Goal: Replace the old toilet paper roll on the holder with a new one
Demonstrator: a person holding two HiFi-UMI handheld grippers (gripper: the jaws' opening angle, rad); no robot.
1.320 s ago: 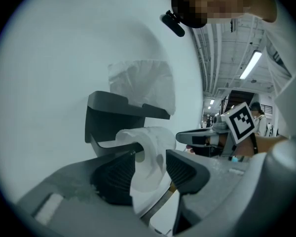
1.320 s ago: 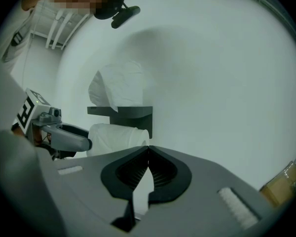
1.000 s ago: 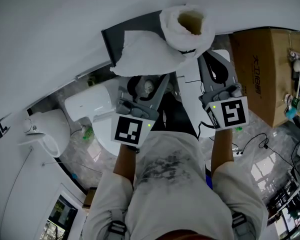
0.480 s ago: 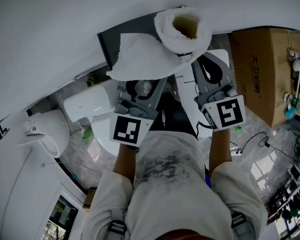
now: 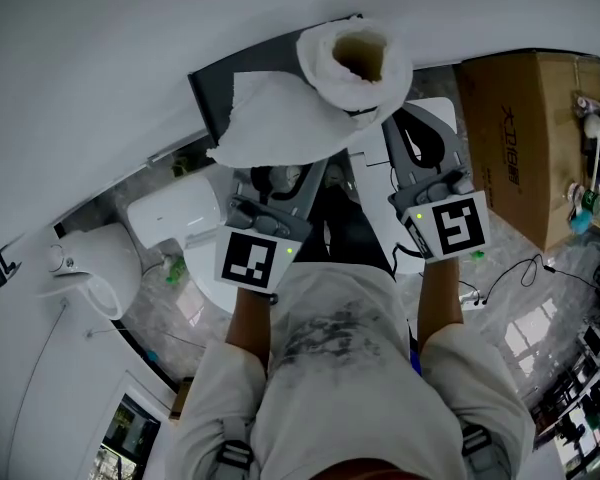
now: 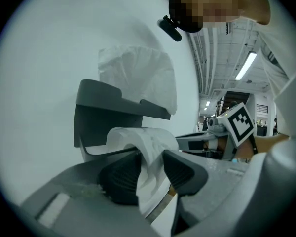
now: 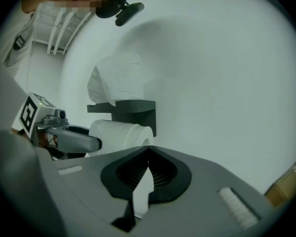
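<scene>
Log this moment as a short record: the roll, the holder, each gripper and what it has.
roll: toilet paper roll sits under the dark grey holder, not yet taken off
loose sheet: loose sheet draped over the holder's top
left gripper: left gripper at the roll's end; jaws have just been closing, and the roll's white paper fills the gap and touches both pads
right gripper: right gripper shut, nothing between the jaws, apart from the roll
nearby: cardboard box at the right

Lab mock bathroom, paper holder [image 5: 215,88], cardboard box [image 5: 520,138], strip lights [image 6: 246,65]
</scene>
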